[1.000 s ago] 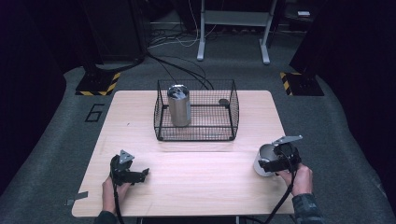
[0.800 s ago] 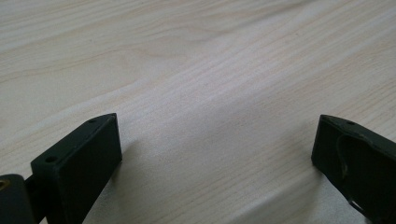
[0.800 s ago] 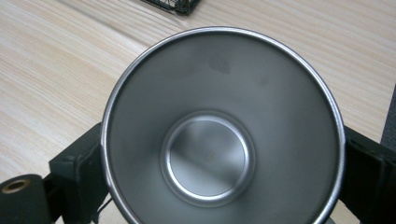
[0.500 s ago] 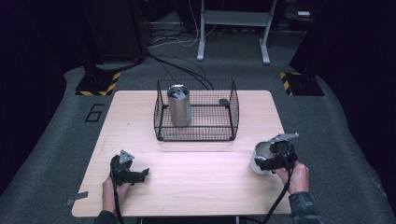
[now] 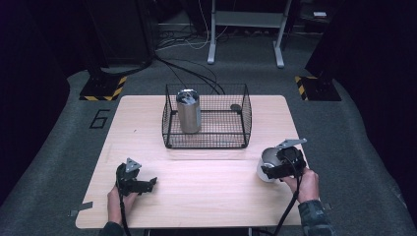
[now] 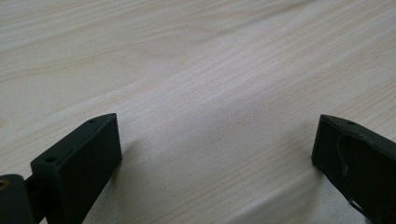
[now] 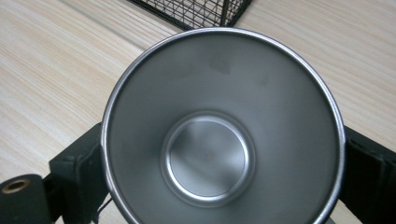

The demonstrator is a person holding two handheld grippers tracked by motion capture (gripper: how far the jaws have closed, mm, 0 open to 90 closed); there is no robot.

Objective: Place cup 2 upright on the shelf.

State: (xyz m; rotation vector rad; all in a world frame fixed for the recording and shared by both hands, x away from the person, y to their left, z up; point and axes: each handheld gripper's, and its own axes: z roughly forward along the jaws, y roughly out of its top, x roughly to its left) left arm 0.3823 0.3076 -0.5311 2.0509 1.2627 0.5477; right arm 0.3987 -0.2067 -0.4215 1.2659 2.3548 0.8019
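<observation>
on the pale wooden table (image 5: pixel 206 194), the left gripper (image 5: pixel 139 184) sits low near the front left edge, held in the person's left hand (image 5: pixel 118 200). in the left gripper view its two black jaws stand wide apart over bare wood grain, with nothing between them.

toward the middle, farther back, a black wire basket (image 5: pixel 206 142) stands on the table. inside its left part a tall brushed-metal cylinder tumbler (image 5: pixel 188 110) stands upright, and a small dark round object (image 5: pixel 236 106) lies near the back right corner; what it is cannot be told.

at the right, near the table's right edge and in front of the basket, the right gripper (image 5: pixel 275 169) is clamped around a shiny steel cup (image 5: pixel 268 162), with the right hand (image 5: pixel 306 183) behind it. in the right gripper view the steel cup (image 7: pixel 223 128) opens toward the camera, a jaw pressed on each side of its wall, and a corner of the basket (image 7: pixel 196 11) shows just beyond it.
</observation>
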